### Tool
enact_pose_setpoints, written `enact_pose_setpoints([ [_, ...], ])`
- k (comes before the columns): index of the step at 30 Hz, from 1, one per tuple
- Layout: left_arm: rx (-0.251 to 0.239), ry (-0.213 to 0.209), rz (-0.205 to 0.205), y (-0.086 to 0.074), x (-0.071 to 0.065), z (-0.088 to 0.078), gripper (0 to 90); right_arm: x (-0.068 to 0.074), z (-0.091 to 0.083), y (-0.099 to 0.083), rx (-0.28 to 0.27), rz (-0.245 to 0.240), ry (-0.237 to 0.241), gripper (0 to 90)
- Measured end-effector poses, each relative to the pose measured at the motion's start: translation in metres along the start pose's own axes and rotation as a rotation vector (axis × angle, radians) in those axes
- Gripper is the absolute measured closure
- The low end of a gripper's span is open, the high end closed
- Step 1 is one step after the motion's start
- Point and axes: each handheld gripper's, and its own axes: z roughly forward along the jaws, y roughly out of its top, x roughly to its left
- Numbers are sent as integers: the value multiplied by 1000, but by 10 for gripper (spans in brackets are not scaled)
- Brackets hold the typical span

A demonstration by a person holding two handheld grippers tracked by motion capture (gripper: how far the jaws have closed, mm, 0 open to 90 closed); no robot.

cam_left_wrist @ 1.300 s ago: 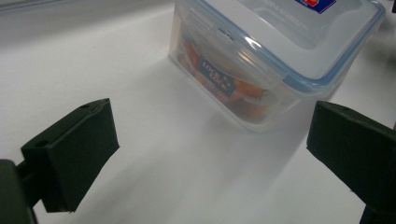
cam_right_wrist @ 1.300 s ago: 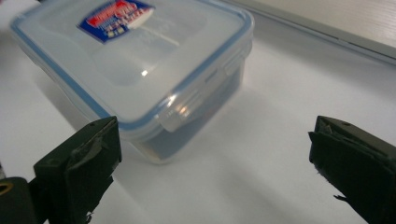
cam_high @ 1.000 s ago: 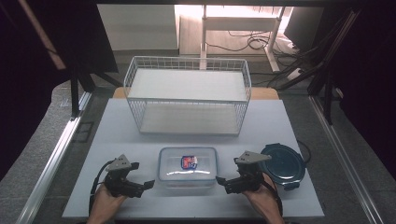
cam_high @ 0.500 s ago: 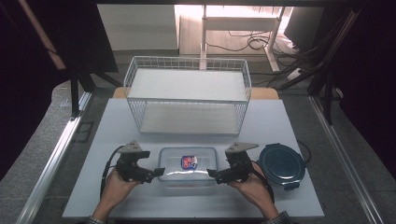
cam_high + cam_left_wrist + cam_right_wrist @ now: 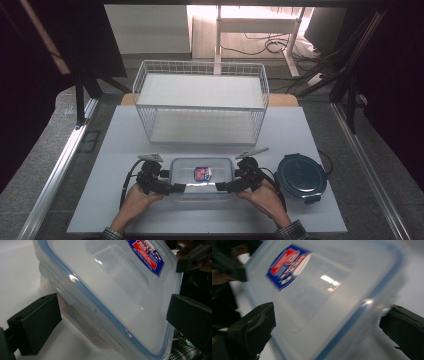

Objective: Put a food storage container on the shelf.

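A clear plastic box (image 5: 202,176) with a blue-sealed lid and a red and blue sticker (image 5: 202,173) sits at the front middle of the white table. My left gripper (image 5: 173,189) is at the box's near left corner, my right gripper (image 5: 224,187) at its near right corner. Seen from the left gripper view, the left gripper (image 5: 112,322) is open, its jaws wide apart on either side of the box (image 5: 110,290). In the blurred right gripper view the right gripper (image 5: 328,332) is likewise open around the box (image 5: 329,295). Something reddish shows faintly inside the box.
A white wire basket (image 5: 201,100) stands behind the box at the table's far middle. A round dark blue lidded container (image 5: 301,176) lies to the right of the right hand. Black cables trail from both grippers. Metal rails run along both table sides.
Both grippers have moved inward from the box's sides until their jaws straddle its near corners. The box looks unmoved.
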Motion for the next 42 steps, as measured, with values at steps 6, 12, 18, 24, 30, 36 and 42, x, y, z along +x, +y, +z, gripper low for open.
enact_pose_setpoints([
  [6,-2,7,38,-7,-8,-14,121,4,-9,-4,-4,17,-12,108],
  [12,-51,-7,36,-19,-15,-30,367,9,-29,-15,-42,24,4,325],
  [18,-84,-13,-5,-22,-20,-36,490,10,-44,-26,-89,74,44,479],
  [24,-103,33,1,-19,-26,-36,521,18,-49,-28,-116,37,-9,496],
  [30,-119,10,-13,-13,-26,-38,533,20,-55,-25,-152,14,-28,496],
  [36,-171,-1,12,-1,-30,-49,542,24,-66,-13,-191,-20,-31,496],
  [42,-194,-2,30,12,-32,-57,551,22,-76,2,-223,-44,-26,495],
])
